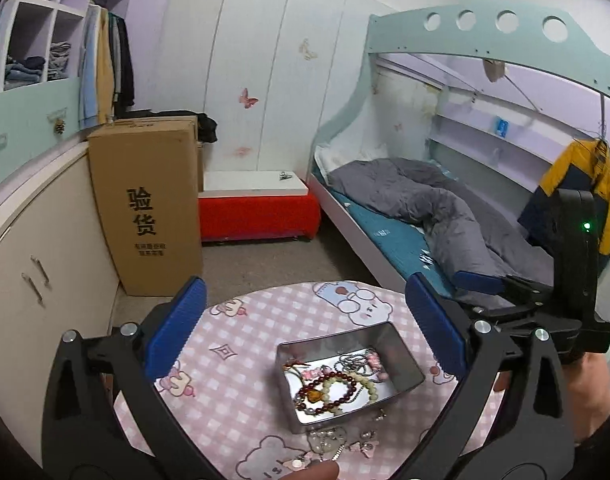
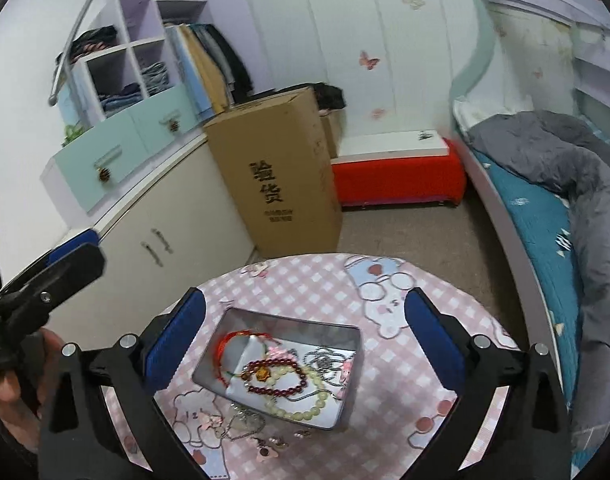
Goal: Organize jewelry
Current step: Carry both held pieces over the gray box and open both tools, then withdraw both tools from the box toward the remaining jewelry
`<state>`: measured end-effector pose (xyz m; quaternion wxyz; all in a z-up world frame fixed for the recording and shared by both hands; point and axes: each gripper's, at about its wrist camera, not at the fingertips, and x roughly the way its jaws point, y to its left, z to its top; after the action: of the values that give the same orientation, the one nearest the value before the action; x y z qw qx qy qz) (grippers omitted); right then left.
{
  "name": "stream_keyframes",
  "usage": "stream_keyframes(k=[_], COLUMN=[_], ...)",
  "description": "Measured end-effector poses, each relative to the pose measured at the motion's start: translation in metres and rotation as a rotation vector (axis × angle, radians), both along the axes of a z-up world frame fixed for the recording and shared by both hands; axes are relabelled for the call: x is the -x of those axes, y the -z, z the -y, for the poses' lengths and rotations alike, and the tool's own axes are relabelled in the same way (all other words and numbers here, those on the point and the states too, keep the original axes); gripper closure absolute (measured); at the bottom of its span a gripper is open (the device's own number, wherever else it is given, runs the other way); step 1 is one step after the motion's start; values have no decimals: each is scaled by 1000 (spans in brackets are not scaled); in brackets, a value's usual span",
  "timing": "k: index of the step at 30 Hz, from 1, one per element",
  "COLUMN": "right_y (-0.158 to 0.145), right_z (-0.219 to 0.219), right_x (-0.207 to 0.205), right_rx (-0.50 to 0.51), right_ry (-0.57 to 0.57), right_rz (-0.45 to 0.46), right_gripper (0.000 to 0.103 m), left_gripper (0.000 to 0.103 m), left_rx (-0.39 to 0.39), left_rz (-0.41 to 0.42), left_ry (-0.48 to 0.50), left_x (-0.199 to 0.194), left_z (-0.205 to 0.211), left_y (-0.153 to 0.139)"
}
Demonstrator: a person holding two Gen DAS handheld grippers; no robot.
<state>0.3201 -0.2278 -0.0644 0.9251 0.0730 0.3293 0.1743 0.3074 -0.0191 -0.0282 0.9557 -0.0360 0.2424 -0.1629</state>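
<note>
A metal tin (image 1: 409,364) (image 2: 355,372) sits on a round table with a pink checked cloth (image 1: 245,360) (image 2: 405,380). It holds a dark red bead bracelet (image 1: 337,390) (image 2: 279,376), a pale bead bracelet (image 1: 365,380) (image 2: 301,412), a red cord (image 2: 229,348) and silver chains (image 2: 325,360). Loose small pieces lie on the cloth in front of the tin (image 1: 345,444) (image 2: 245,426). My left gripper (image 1: 305,328) is open and empty above the tin. My right gripper (image 2: 305,340) is open and empty above the tin; it also shows in the left wrist view (image 1: 481,284).
A tall cardboard box (image 1: 145,204) (image 2: 281,172) stands on the floor beyond the table, beside cream cabinets (image 1: 37,264) (image 2: 153,220). A red bench (image 1: 257,212) (image 2: 397,180) and a bunk bed with a grey duvet (image 1: 425,204) (image 2: 565,168) stand further off.
</note>
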Motion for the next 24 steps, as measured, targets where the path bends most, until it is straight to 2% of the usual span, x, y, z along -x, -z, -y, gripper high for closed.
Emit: stream_keyframes(k=[4,15,24], right_y=[-5,-23,-29], right_z=[4,-2,-2], right_x=[3,17,31], right_rx=[0,10,15], right_ry=[33,36,37], right_rz=[17,71,89], right_gripper=[7,7,7], left_gripper=[6,6,6], left_rx=[1,-4,-13], left_rz=[28,73,75], left_ry=[-33,-73,-104], left_x=[9,32,46], left_z=[-7,-14,-26], left_y=[-4,-13,-12])
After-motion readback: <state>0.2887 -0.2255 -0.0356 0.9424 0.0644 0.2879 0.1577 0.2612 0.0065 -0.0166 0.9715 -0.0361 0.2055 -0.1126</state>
